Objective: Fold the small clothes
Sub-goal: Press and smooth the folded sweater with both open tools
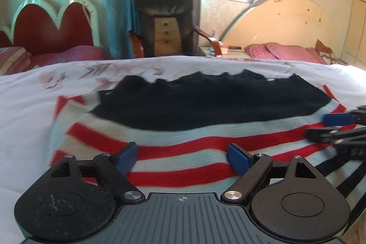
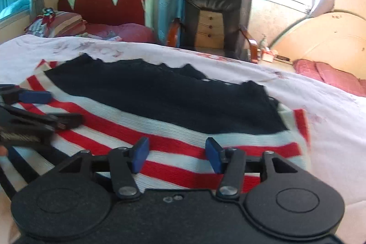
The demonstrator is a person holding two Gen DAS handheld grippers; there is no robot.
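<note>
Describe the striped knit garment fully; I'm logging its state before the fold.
The striped knit garment looks like ribbed wool: red and white bands below a wide black section with a jagged far edge. It lies spread, slightly rumpled, on the white floral bedsheet. Both tools, left and right, sit open over the stripes, gripping nothing.

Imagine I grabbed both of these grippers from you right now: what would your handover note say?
Left gripper: open, holding nothing, over the near striped edge of the sweater.
Right gripper: open, empty, over the same striped edge, further right.
The sweater, black above with red and white stripes below, lies spread on the white floral bedspread.
Done: garment laid out roughly flat; its far black edge looks wavy.
Left: I see no fold yet, so probably grip the near edge with both grippers and start folding.
</note>
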